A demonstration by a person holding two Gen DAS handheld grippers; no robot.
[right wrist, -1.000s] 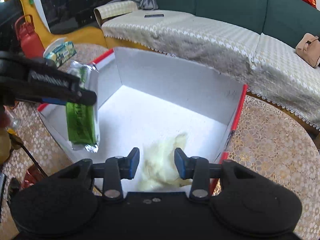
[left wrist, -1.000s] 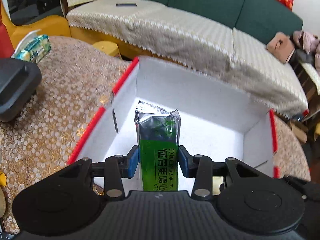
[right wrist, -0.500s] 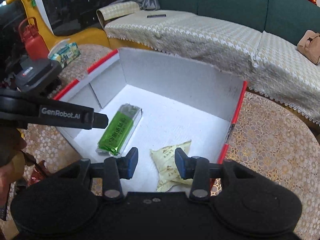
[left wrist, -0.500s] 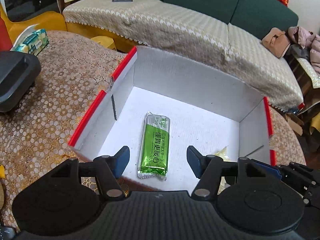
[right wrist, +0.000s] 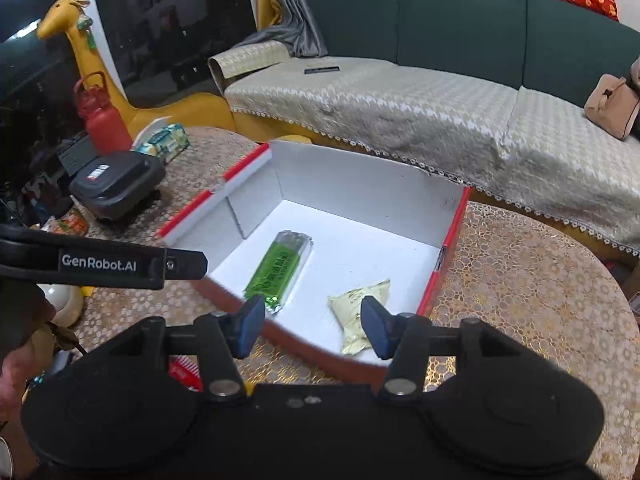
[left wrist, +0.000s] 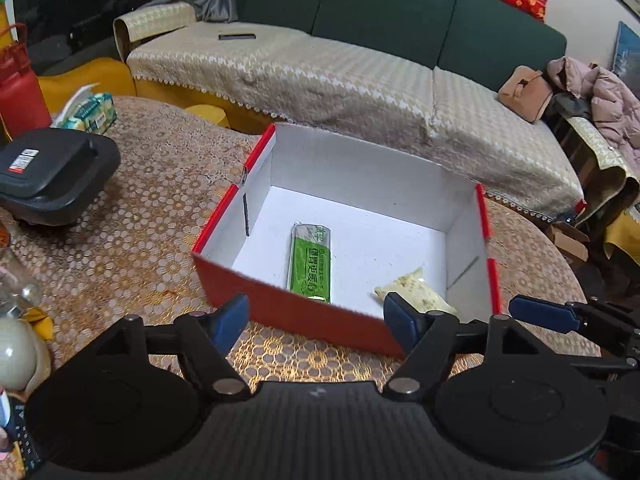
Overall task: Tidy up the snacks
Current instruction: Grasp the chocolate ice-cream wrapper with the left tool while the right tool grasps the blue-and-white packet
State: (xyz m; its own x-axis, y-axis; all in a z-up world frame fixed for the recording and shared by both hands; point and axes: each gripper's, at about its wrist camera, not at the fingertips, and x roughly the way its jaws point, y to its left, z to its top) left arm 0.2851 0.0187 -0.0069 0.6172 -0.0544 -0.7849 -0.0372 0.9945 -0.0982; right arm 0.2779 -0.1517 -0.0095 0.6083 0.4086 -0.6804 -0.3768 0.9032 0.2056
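**Two snacks lie in the red box, both claws empty**

The red cardboard box with a white inside (left wrist: 280,312) stands on the round table with a gold-patterned cloth (left wrist: 132,232) and serves as the landmark. Inside it, on the white floor, a long green foil snack packet (left wrist: 311,262) lies flat near the middle, toward the box's front wall. A pale yellow crinkled snack pouch (right wrist: 358,312) lies apart from it, in the front corner by the box's right wall.

The left claw (left wrist: 316,318) hangs in front of the box's front wall, its jaws opening with nothing between them. The right claw (right wrist: 312,326) hangs over the same front wall, its jaws also opening and empty.

A black plastic case (left wrist: 52,174) sits on the table, well to the left of the box.
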